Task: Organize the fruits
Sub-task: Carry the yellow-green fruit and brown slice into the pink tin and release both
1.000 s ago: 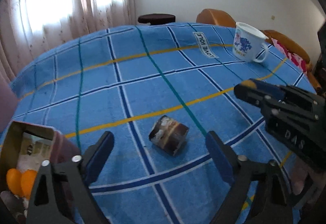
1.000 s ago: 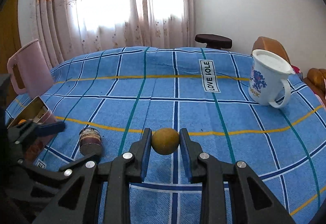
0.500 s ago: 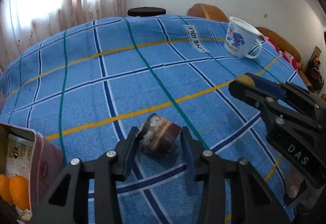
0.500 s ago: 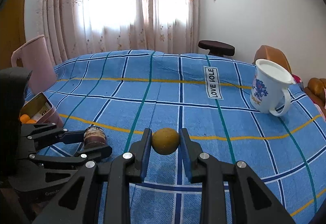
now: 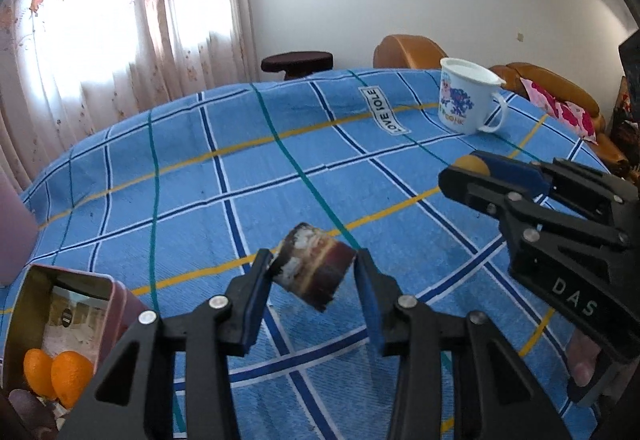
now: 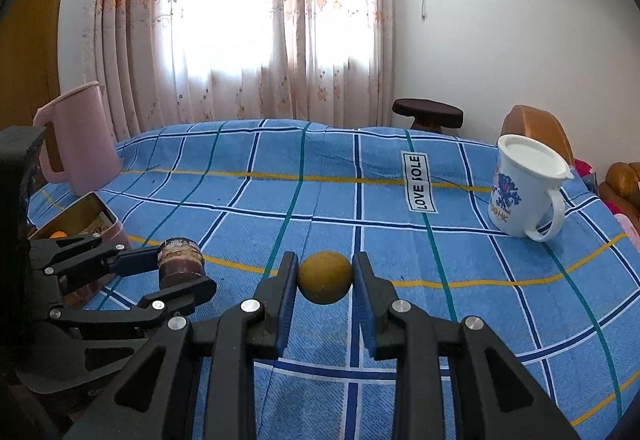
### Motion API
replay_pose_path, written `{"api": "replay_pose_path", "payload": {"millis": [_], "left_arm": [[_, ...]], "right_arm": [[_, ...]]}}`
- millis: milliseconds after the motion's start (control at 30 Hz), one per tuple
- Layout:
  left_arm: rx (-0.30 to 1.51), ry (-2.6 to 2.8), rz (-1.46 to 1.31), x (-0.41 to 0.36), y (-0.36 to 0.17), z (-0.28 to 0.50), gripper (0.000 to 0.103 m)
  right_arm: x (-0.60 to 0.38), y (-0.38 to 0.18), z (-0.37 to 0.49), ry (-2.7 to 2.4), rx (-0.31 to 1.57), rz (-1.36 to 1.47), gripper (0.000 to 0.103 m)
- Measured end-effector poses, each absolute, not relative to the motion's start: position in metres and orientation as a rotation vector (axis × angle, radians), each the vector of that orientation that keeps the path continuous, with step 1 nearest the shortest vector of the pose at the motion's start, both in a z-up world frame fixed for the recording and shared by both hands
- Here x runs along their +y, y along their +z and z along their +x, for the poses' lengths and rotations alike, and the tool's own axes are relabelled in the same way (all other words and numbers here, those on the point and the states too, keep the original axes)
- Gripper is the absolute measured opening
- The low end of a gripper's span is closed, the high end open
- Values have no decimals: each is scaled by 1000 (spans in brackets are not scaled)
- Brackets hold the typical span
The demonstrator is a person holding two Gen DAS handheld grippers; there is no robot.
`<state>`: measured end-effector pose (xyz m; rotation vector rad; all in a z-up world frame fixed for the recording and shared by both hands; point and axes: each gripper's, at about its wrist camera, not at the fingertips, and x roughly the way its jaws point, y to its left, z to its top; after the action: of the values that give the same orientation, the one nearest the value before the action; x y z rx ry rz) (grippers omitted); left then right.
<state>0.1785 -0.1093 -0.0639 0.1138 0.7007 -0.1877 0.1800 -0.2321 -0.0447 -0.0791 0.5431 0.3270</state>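
Note:
A short brown chunk (image 5: 316,272) with a mottled white end sits between the pads of my left gripper (image 5: 313,265), which is shut on it just above the blue checked cloth (image 5: 192,208). From the right wrist the same chunk (image 6: 180,264) shows at the left in that gripper (image 6: 176,268). My right gripper (image 6: 325,276) is shut on a round yellow-brown fruit (image 6: 325,282) over the cloth. Its fingers also enter the left wrist view from the right, the fruit (image 5: 472,163) peeking at their tip. An open tin box (image 5: 24,296) at the lower left holds two oranges (image 5: 68,376).
A white mug (image 6: 524,188) with a blue print stands at the back right of the table. A pink jug (image 6: 80,144) stands at the back left, behind the tin box (image 6: 86,212). A dark stool (image 6: 428,112) and brown sofa (image 5: 552,88) lie beyond the table.
My left gripper closed from wide open onto the brown chunk that lay on the cloth and now holds it slightly raised. The right gripper kept its hold on the round fruit.

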Motion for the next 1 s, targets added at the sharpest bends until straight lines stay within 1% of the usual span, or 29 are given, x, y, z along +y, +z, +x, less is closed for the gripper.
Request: {"api": "replay_pose_path", "payload": {"millis": [1000], "left_arm": [[482, -110, 34, -88, -42, 145, 43]], "right_arm": [[-234, -33, 156, 328, 388, -89, 29]]}}
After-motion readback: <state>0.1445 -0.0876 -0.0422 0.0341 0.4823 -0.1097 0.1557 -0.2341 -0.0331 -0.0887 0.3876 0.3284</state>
